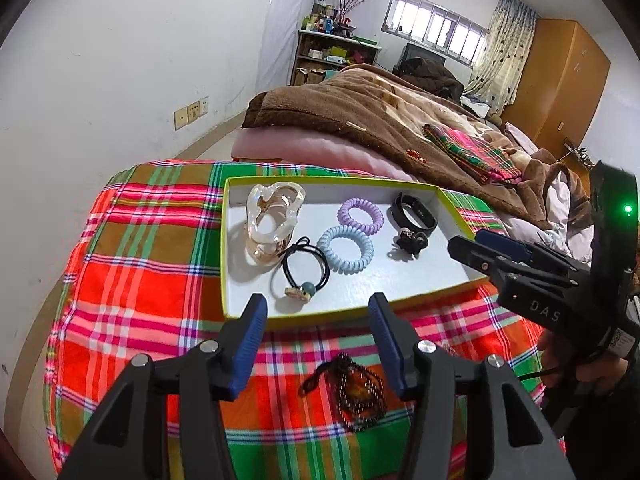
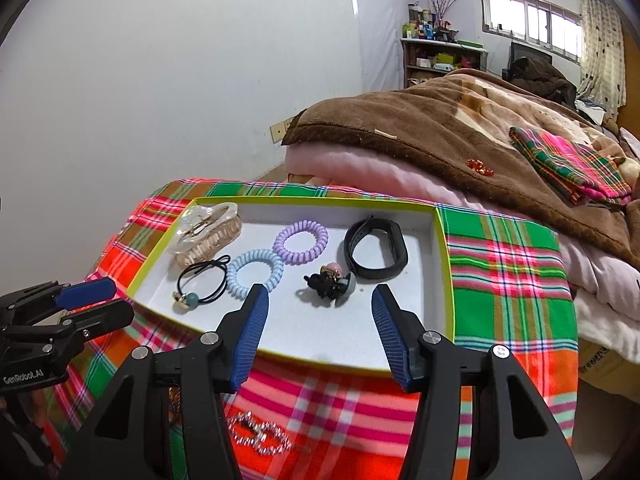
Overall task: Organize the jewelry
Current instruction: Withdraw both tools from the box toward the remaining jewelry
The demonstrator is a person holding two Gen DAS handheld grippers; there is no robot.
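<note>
Nearest in the left wrist view, the left claw (image 1: pixel 318 306) hangs with its jaws apart and nothing between the blue pads. Just under it, on the plaid cloth (image 1: pixel 132 280), lies a dark beaded necklace (image 1: pixel 356 394) with an amber pendant, outside the tray. In the right wrist view the right claw (image 2: pixel 320 300) likewise stands open and empty, and below it a sparkly bracelet (image 2: pixel 260 434) lies on the cloth, blurred, also outside the tray.

Beyond both claws sits the tray (image 1: pixel 344 306), shallow and white inside with a yellow-green rim, resting flat on the cloth. Along its near part lies a black hair tie (image 1: pixel 300 270) with a bead, just beside a pale blue coil tie (image 1: pixel 346 250); the two touch or nearly so. To the right of these is a small black hair clip (image 1: pixel 410 242). Farther back a purple coil tie (image 1: pixel 360 216) lies next to the blue one, and a black wristband (image 1: pixel 414 212) stands on edge near the far right corner. A large clear claw clip (image 1: pixel 272 222) fills the far left corner.

Each claw shows at the edge of the other's view, both open.

Behind the tray a brown blanket (image 1: pixel 360 112) lies heaped over pink bedding (image 1: pixel 312 152), with a folded plaid cloth (image 1: pixel 476 152) on top. Farthest off are a cluttered shelf (image 1: pixel 332 56), a window (image 1: pixel 436 26) and a wardrobe (image 1: pixel 560 80).
</note>
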